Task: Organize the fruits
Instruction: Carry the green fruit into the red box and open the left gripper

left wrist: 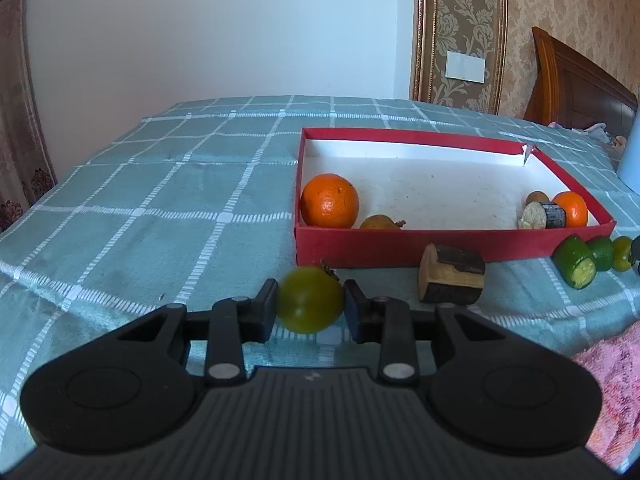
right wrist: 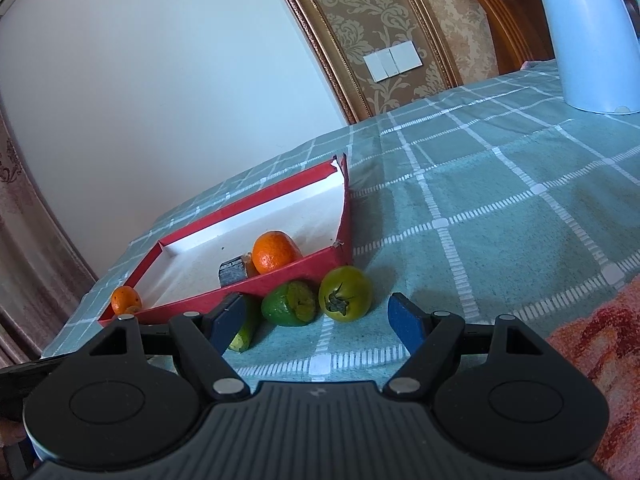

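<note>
Fruits are half sorted so far. Left gripper (left wrist: 310,308) has its pads squeezed onto a green tomato (left wrist: 310,305), just short of the near wall of the red box (left wrist: 400,246). Inside the box, ahead of it, sit a big orange (left wrist: 329,200) on the left and a smaller orange (left wrist: 573,208) far right. Right gripper (right wrist: 318,322) hangs wide open with nothing in it; just ahead lie another green tomato (right wrist: 346,294) and a cut green fruit (right wrist: 289,304), both touching the box's outer wall.
</note>
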Demonstrator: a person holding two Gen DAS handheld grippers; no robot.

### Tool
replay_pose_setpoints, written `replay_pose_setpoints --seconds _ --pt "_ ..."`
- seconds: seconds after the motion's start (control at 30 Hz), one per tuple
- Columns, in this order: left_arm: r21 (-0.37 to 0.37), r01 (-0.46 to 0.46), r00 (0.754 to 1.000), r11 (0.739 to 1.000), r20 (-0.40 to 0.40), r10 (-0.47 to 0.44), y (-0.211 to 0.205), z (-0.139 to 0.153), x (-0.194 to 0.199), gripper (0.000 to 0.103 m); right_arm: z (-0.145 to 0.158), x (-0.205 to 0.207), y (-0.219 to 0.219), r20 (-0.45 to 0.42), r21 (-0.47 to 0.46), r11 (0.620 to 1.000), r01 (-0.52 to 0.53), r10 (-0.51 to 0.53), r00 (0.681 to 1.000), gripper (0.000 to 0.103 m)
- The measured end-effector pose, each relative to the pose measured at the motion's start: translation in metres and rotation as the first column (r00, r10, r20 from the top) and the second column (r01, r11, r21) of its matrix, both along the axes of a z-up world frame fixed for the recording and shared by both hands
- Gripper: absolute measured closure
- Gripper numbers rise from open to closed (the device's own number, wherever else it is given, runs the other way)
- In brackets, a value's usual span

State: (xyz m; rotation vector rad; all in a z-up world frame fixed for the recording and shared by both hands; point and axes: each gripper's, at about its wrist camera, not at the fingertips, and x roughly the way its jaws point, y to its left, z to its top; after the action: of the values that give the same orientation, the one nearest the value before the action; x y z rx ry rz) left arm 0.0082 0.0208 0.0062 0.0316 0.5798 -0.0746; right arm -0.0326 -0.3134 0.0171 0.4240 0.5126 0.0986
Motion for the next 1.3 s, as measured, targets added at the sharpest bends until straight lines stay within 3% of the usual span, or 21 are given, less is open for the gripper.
replay_pose_setpoints --seconds 0.17,0.4,0.7,0.77,0.83,1.3 --pt "0.007 -0.007 1.0 1.0 0.005 0.007 0.0 0.001 -0.002 0.072 0.0 0.002 0.002 -0.022 -0.017 1.0 0.007 -0.007 1.0 0.025" --pt "0.001 -0.015 1.0 1.0 0.003 0.015 0.0 0.001 -0.003 0.072 0.002 0.01 0.023 -0.087 -0.167 0.986 -0.02 0.005 0.996 0.023" --pt "0.003 -0.041 0.999 0.999 0.009 0.041 0.001 0.001 -0.005 0.071 0.001 0.02 0.058 -0.156 -0.401 0.915 -0.05 -0.015 0.988 0.021" --pt "0.012 -0.057 0.998 0.998 0.007 0.057 0.0 0.001 -0.005 0.071 0.0 0.022 0.062 -0.163 -0.441 0.897 -0.03 -0.047 0.985 0.008" --pt "0.024 -0.069 0.998 0.997 0.006 0.069 -0.002 0.002 -0.006 0.071 -0.001 0.024 0.06 -0.173 -0.441 0.897 -0.026 -0.057 0.983 0.003" --pt "0.077 -0.116 0.993 0.99 0.037 0.113 -0.012 0.018 -0.009 0.071 -0.003 0.027 0.054 -0.186 -0.412 0.911 -0.029 -0.053 0.981 0.002"
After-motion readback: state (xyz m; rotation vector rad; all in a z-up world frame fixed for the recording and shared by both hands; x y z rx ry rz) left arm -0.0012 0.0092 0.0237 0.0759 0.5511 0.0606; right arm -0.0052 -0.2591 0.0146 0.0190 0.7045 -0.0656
